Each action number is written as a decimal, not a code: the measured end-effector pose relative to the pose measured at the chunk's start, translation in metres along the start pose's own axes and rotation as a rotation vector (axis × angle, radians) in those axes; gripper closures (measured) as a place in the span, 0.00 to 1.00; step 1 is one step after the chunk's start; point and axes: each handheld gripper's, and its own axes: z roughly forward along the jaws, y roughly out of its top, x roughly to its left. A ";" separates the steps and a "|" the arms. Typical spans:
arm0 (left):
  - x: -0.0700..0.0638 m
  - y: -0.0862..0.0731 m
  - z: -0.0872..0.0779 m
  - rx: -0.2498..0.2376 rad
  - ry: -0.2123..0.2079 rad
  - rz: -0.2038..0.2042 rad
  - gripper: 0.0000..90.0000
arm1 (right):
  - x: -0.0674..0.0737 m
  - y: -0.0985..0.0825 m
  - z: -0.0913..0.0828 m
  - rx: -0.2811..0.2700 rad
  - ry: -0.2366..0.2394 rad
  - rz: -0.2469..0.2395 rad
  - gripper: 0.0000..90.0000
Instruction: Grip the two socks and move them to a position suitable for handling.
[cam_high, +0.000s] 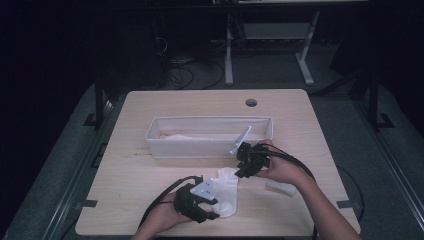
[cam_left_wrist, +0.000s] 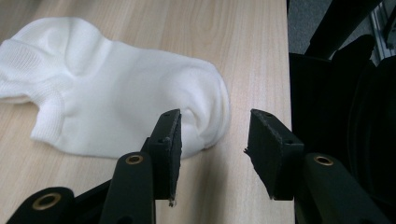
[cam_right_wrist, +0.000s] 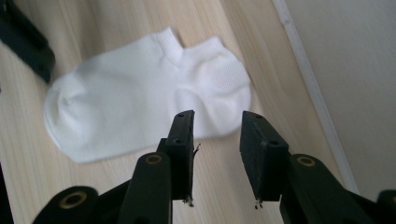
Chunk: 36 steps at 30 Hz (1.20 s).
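Holding both tongs off the white sock | sock flat on table, near front edge | my left gripper spread, empty, by its toe | my right gripper spread, empty, above its cuff

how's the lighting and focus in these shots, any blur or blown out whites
High view: the table is lit, the room behind is nearly black, the sock is a detail-less white patch. Left gripper view: sock sharp, ribbing visible, fingers crisp. Right gripper view: sock soft and slightly overexposed.
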 end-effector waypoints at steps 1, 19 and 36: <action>0.000 -0.001 -0.001 -0.003 0.004 -0.005 0.60 | 0.000 -0.002 -0.002 0.004 -0.002 0.007 0.72; 0.003 -0.012 -0.020 -0.031 0.036 -0.029 0.59 | -0.011 -0.068 -0.031 0.019 -0.041 0.118 0.75; 0.006 -0.022 -0.028 -0.041 0.053 -0.058 0.59 | -0.027 -0.116 -0.036 0.043 -0.092 0.224 0.71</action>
